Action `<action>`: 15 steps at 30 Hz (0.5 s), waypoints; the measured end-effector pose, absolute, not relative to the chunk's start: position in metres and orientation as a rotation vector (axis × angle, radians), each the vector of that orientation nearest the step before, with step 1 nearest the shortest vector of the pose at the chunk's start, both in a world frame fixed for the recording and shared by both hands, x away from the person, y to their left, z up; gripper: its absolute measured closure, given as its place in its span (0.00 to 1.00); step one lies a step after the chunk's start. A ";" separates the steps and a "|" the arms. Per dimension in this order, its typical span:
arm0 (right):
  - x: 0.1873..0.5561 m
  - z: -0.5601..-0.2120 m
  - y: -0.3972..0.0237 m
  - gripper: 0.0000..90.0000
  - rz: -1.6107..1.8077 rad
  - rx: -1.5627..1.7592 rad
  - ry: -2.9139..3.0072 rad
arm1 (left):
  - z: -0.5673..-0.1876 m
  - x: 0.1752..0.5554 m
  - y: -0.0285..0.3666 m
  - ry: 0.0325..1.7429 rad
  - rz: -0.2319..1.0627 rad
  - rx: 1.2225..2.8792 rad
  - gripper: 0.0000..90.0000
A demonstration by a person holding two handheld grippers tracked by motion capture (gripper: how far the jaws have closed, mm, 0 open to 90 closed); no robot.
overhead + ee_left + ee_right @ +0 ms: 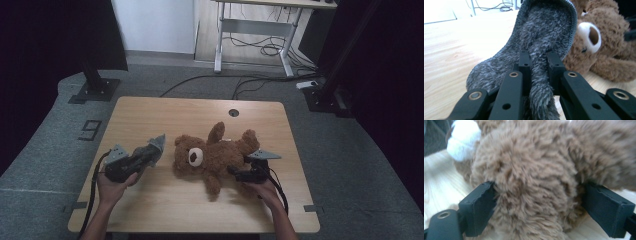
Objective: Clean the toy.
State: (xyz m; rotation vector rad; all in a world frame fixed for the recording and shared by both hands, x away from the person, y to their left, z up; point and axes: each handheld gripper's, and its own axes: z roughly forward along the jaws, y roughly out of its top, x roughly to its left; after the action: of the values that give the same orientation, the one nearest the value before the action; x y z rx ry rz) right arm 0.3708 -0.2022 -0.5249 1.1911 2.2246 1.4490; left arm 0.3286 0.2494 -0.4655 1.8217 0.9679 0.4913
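Wooden table [150, 112], bare across the upper strip and along the lower edge; open board at lower centre of the high view, between the two forearms. Cable grommet hole [233, 112] near the far edge, upper centre. Dark stands and floor cables beyond the table, upper part of the frame.

Brown teddy bear [212, 155] on its back at table centre, head toward frame left, white muzzle up. Right gripper [234, 171] at the bear's lower right, touching it; in the right gripper view, jaws wide apart with a furry brown limb [531, 195] between them, fur brushing both pads [477, 205], no clear squeeze. Grip or mere contact: cannot tell.

Left gripper [150, 155] left of the bear's head, just beside it. Jaws nearly closed, pinching a grey fuzzy sock [541, 45], cuff opening facing the lens, lifted off the board.

Count: one bear, one sock, two grippers.
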 end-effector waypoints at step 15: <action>0.361 -0.531 -0.177 0.69 1.432 0.920 2.311 | -0.447 0.338 0.195 0.836 0.431 1.858 0.86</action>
State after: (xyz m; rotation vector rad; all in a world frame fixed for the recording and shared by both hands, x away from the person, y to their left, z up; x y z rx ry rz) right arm 0.3613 -0.1770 -0.5312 0.9199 2.3114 1.4319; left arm 0.3384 0.1947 -0.4470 1.8578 0.8359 0.4313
